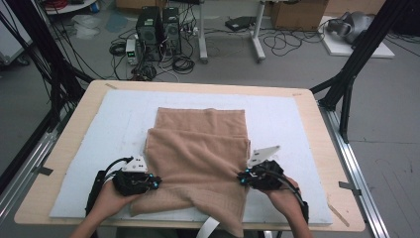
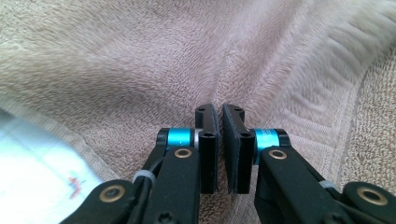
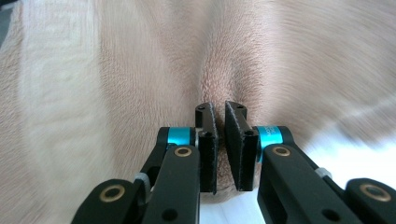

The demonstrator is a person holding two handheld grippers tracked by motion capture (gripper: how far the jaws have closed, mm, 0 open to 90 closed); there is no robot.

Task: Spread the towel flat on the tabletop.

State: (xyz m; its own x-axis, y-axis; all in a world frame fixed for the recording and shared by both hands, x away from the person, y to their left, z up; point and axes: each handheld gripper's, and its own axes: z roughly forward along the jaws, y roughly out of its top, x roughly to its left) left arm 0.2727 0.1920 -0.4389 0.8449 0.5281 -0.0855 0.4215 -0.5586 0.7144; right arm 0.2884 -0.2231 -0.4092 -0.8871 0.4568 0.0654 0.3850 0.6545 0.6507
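Note:
A tan terry towel [image 1: 198, 148] lies folded on the white mat [image 1: 292, 119]; its near corner hangs over the table's front edge. My left gripper [image 1: 157, 184] is at the towel's left edge, held by a hand. In the left gripper view the left gripper [image 2: 219, 112] has its jaws together on a raised ridge of the towel [image 2: 140, 60]. My right gripper [image 1: 240, 177] is at the towel's right edge. In the right gripper view the right gripper [image 3: 220, 109] pinches a fold of the towel [image 3: 140, 70], and the cloth puckers toward the jaws.
The mat covers a wooden table [image 1: 324, 148] with bare mat either side of the towel. Black frame posts [image 1: 361, 49] stand at the far corners. Computer cases [image 1: 158, 29] and cables sit on the floor beyond the far edge.

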